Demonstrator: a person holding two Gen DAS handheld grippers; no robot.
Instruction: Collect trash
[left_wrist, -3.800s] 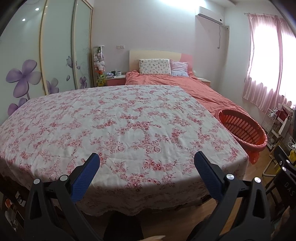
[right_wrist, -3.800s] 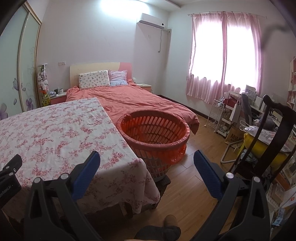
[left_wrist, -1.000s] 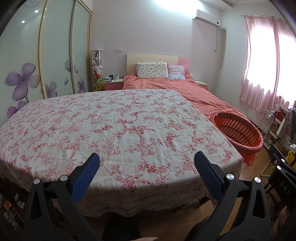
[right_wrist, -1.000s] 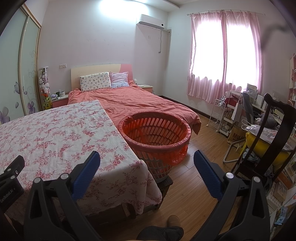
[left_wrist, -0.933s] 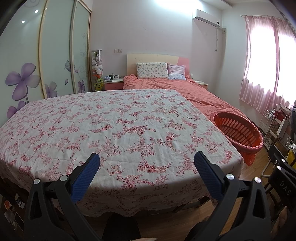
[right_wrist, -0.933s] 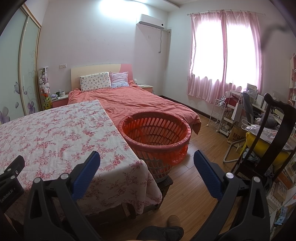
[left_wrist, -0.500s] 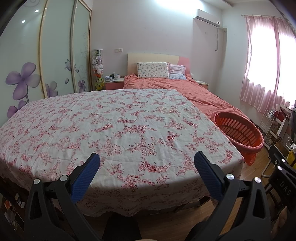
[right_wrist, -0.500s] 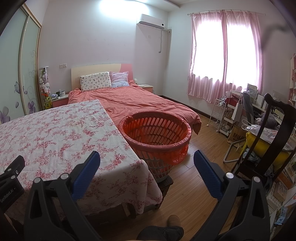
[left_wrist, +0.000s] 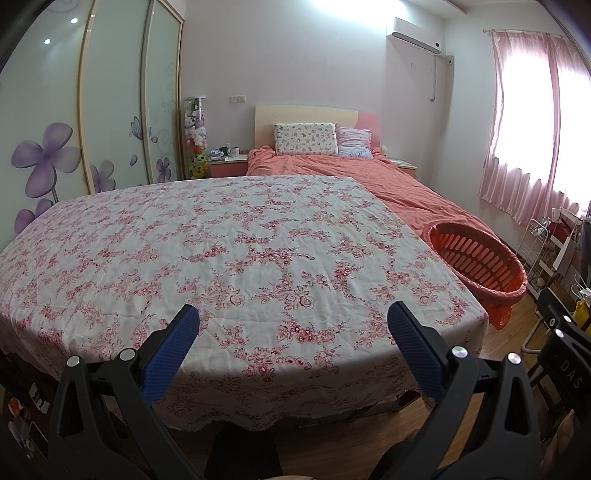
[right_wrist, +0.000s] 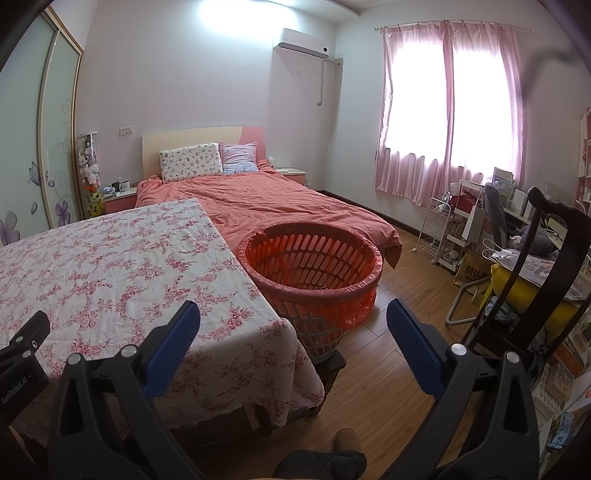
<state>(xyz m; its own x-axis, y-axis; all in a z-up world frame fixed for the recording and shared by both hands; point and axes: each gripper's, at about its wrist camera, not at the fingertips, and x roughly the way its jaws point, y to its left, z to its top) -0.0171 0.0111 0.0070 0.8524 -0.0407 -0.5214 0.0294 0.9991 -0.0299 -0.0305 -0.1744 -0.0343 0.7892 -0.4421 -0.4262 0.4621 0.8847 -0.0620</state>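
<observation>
An orange slatted basket (right_wrist: 310, 266) lined with an orange bag stands on a low stool at the table's right side; it also shows in the left wrist view (left_wrist: 476, 258). The table (left_wrist: 240, 258) is covered by a white cloth with red flowers; I see no trash on it. My left gripper (left_wrist: 291, 325) is open and empty over the table's near edge. My right gripper (right_wrist: 291, 325) is open and empty, in front of the basket and the table's near right corner (right_wrist: 280, 332).
A bed with an orange cover (right_wrist: 258, 203) lies behind the table. A dark wooden chair (right_wrist: 535, 277), a white wire rack (right_wrist: 439, 229) and a cluttered desk stand at the right. Wardrobe doors with purple flowers (left_wrist: 74, 129) line the left wall. Wooden floor (right_wrist: 388, 350) lies right of the basket.
Over the last second, almost nothing has changed; both views shift only very slightly. Both grippers stay open and empty.
</observation>
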